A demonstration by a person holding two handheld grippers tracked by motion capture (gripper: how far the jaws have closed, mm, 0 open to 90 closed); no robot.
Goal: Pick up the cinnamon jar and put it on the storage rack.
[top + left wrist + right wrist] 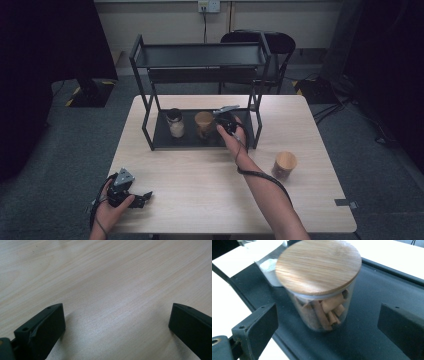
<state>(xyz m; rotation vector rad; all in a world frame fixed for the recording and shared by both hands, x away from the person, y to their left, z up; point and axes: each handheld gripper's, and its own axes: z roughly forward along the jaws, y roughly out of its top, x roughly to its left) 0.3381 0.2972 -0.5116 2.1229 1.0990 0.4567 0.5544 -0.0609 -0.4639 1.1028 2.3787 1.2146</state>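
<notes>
Now the right gripper point(325, 322) hovers with jaws apart before the jar point(319, 285) on the shelf point(372, 297); the left gripper point(117, 322) rests, jaws apart, on the table point(105, 277).

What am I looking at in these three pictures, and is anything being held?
A person sits at a wooden table, a hand-held two-jaw gripper in each hand. One picture is taken from above; the other two come from cameras riding on the grippers. The left gripper rests open over bare table. The right gripper reaches into a black shelf rack, its jaws open either side of a glass jar with a wooden lid, not pressing it. A second jar stands beside it, and a third jar on the table. Nothing is held.
</notes>
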